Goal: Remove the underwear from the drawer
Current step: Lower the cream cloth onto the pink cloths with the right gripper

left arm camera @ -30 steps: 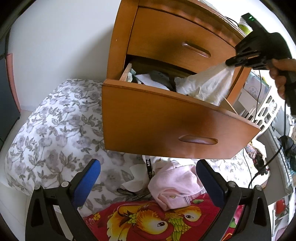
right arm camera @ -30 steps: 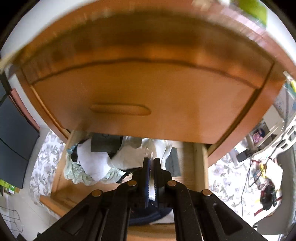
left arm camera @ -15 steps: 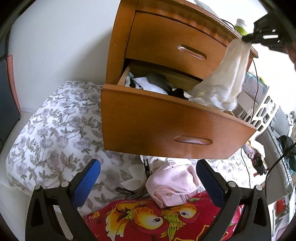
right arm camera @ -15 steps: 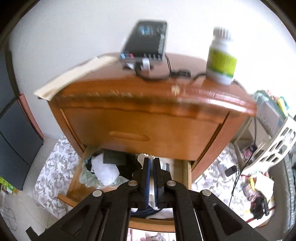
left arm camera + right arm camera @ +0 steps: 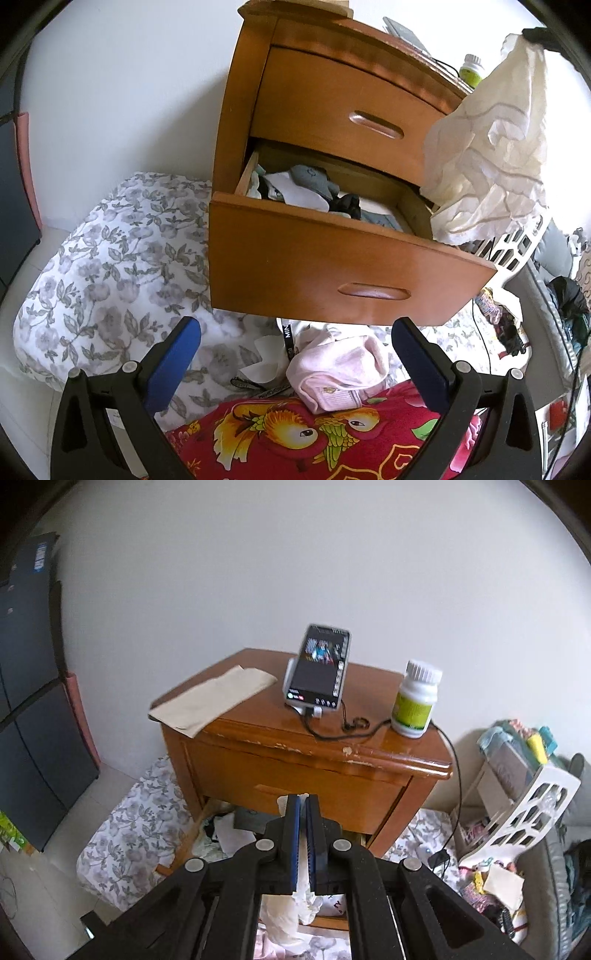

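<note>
- Nightstand (image 5: 332,771): glossy varnished wood, finish chipped along the top's front edge.
- Underwear (image 5: 491,155): thin, crinkled cream cloth.
- Tongs' pads (image 5: 173,362): matt blue, on black plastic arms.
- Bottle (image 5: 415,705): smooth white plastic.
- Quilt (image 5: 110,266): soft floral cloth.

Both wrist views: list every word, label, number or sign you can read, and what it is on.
"MIN": white letters on the black strap under the open wooden drawer; the rest is hidden.
Black strap with print beside the pink garment: too small to read.
White bottle's green label: blurred.
Propped phone screen: blurred.
Blue sticker on the dark cabinet: too small.
</note>
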`<state>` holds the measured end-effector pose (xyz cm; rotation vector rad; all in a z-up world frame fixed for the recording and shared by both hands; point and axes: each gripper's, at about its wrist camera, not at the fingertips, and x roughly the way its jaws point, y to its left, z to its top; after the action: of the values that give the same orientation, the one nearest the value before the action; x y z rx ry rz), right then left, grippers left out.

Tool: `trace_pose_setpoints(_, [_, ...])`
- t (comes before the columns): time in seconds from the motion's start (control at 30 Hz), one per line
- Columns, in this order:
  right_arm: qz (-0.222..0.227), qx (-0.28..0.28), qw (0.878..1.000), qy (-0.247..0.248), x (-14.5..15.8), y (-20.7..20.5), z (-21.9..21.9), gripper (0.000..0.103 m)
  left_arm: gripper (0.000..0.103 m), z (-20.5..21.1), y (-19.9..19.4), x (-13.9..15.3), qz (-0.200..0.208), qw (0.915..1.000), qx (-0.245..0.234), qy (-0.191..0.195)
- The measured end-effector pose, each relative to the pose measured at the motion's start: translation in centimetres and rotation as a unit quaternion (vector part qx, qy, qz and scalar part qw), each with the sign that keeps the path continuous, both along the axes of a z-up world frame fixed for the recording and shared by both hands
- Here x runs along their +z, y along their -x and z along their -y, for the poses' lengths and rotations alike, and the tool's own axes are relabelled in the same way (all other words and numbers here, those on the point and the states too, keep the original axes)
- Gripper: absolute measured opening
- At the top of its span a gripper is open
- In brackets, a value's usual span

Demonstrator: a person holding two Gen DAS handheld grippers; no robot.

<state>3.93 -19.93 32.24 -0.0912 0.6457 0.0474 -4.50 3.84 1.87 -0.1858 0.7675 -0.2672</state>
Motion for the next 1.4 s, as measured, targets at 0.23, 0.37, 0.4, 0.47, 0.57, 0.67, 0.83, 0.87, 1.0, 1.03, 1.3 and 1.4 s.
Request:
trace_pose_setpoints(0.23, [0.006, 0.021, 1.0, 0.017, 1.7, 3.3, -1.6, 0.004, 0.103, -0.1, 0.4, 0.6, 0.006, 1.0, 0.0, 0.002])
trace_pose_setpoints(0.37, [0.002, 0.026, 1.0, 0.017, 1.6, 4.1, -1.9, 0.004, 0.103, -0.2, 0.5, 0.8, 0.01, 0.9999, 0.0, 0.003])
trace_pose_setpoints(0.4, [-0.001, 0.026, 0.999, 0.02, 1.5, 4.2, -1.9, 0.004, 0.103, -0.3, 0.5, 0.9, 0.01, 0.9999, 0.0, 0.003])
trace_pose_setpoints(0.47, [-0.01, 0.028, 0.999, 0.021, 1.0, 4.2, -2.0, 0.004, 0.103, -0.3, 0.5, 0.9, 0.01, 0.9999, 0.0, 0.004])
trace_pose_setpoints(0.57, [-0.034, 0.031, 0.999, 0.024, -0.6, 3.8, -2.1, 0.004, 0.103, -0.4, 0.5, 0.9, 0.011, 0.9999, 0.001, 0.005])
trace_pose_setpoints(0.67, [-0.067, 0.037, 0.997, 0.033, -3.1, 3.1, -2.6, 0.004, 0.103, -0.4, 0.4, 0.8, 0.009, 0.9999, 0.001, 0.004])
trace_pose_setpoints(0.83, [-0.122, 0.05, 0.991, 0.036, -7.7, 1.8, -3.4, 0.004, 0.103, -0.4, 0.3, 0.6, 0.005, 1.0, 0.001, 0.003])
trace_pose_setpoints(0.87, [-0.134, 0.052, 0.989, 0.037, -8.7, 1.5, -3.6, 0.004, 0.103, -0.5, 0.3, 0.6, 0.004, 1.0, 0.001, 0.004])
trace_pose_setpoints(1.0, [-0.176, 0.059, 0.982, 0.041, -13.0, 0.3, -4.6, 0.004, 0.103, -0.5, 0.2, 0.4, 0.001, 1.0, 0.001, 0.003])
trace_pose_setpoints(1.03, [-0.19, 0.062, 0.979, 0.042, -14.3, -0.1, -4.9, 0.004, 0.103, -0.5, 0.1, 0.3, 0.0, 1.0, 0.0, 0.003])
trace_pose_setpoints(1.3, [-0.26, 0.067, 0.962, 0.053, -22.8, -2.6, -6.9, 0.004, 0.103, -0.9, -0.2, -0.4, -0.009, 0.9999, 0.005, 0.004])
trace_pose_setpoints(1.4, [-0.283, 0.067, 0.955, 0.054, -25.4, -3.1, -7.5, 0.004, 0.103, -1.1, -0.4, -0.7, -0.014, 0.9999, 0.007, 0.004])
